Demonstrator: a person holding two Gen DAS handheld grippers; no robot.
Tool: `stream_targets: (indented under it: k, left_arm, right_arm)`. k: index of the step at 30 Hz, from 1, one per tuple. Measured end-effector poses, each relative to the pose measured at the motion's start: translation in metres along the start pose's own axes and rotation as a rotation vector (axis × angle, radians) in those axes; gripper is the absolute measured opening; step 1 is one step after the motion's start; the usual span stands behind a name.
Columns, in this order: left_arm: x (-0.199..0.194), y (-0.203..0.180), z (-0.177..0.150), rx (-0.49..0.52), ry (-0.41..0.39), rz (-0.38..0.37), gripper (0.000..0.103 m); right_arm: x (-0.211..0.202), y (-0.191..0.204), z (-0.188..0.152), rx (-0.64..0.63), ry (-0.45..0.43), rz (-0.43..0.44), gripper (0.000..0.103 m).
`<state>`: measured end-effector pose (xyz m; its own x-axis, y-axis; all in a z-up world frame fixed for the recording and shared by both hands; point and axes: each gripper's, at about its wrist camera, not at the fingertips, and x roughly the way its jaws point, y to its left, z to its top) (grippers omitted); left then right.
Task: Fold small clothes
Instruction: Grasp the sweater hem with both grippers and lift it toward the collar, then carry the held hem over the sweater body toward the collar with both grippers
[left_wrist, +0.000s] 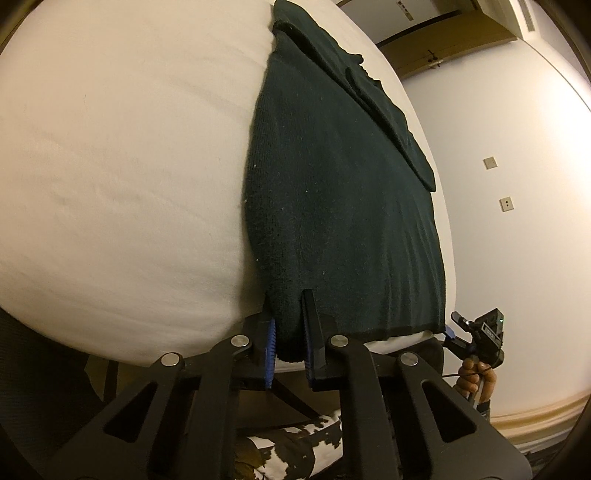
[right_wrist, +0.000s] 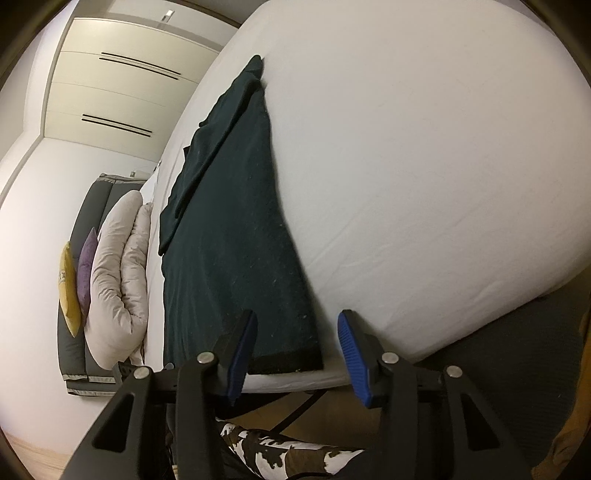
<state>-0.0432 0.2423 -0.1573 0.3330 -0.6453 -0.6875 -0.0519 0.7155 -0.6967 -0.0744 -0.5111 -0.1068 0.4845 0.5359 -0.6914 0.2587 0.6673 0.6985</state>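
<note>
Our left gripper (left_wrist: 290, 347) has its fingers closed on the near hem corner of the dark green garment (left_wrist: 332, 206), which lies on the white bed (left_wrist: 122, 166) with sleeves folded in. Our right gripper (right_wrist: 299, 354) is open around the other corner. The lengthwise fold remains, we judge; free sheet lies beside it.

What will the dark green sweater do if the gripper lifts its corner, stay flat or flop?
Probably flop: the sweater is soft knit, bunching where the left gripper pinches it. Likely grippy, not slippery, given its fuzzy surface.
</note>
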Motion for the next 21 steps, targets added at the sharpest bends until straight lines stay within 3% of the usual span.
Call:
stream_targets:
  k: [4,11,21]
  left_arm:
    - [-0.001,0.001,-0.001,0.002,0.004,-0.006,0.01]
    - [0.002,0.008,0.0,-0.029,0.023,-0.032,0.01]
    - [-0.01,-0.001,-0.002,-0.019,-0.039,-0.033,0.008]
  right_arm:
    - [0.012,0.008,-0.002,-0.038,0.046,0.007,0.048]
    - [0.027,0.015,-0.009,-0.08,0.094,-0.017,0.016]
    - [0.023,0.014,-0.01,-0.065,0.065,0.012,0.008]
